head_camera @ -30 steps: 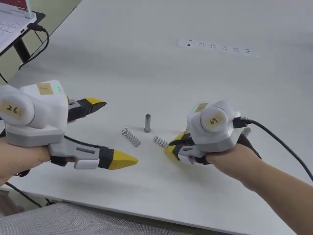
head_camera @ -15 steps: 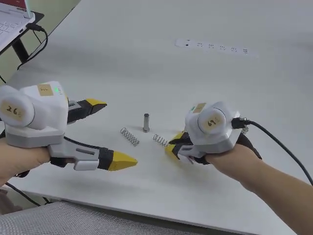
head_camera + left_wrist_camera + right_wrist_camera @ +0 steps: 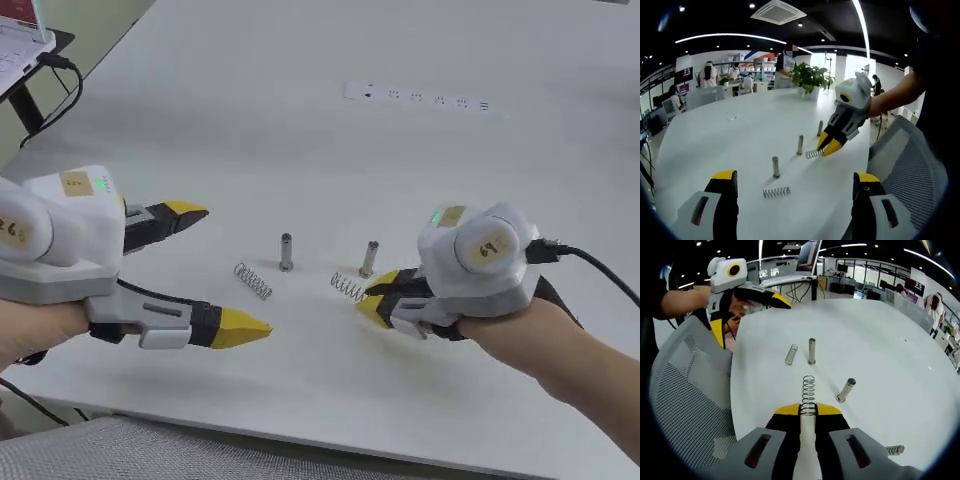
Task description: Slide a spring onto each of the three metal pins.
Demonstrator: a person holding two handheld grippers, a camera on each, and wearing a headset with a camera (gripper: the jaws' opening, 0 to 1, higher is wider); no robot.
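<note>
So, nothing finished yet. Near pin [image 3: 775, 166], middle pin [image 3: 800, 145], far pin [image 3: 820, 128]: all bare as we see them. Head view: right gripper [image 3: 371, 295] pinched shut on end of held spring [image 3: 348, 288], at 7 o'clock of middle pin. Left gripper [image 3: 236, 268] gapes wide, empty. Loose spring [image 3: 252, 281] lies at 8 o'clock of near pin. All three left.

Closed fingers [image 3: 787, 410] pinching spring [image 3: 809, 389], upright pin [image 3: 811, 351] beyond

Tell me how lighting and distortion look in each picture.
Head view: even soft light, faint shadows on the table, all sharp. Left gripper view: fisheye bends the table edge, ceiling lights glare. Right gripper view: same bending; the spring is sharp.
</note>
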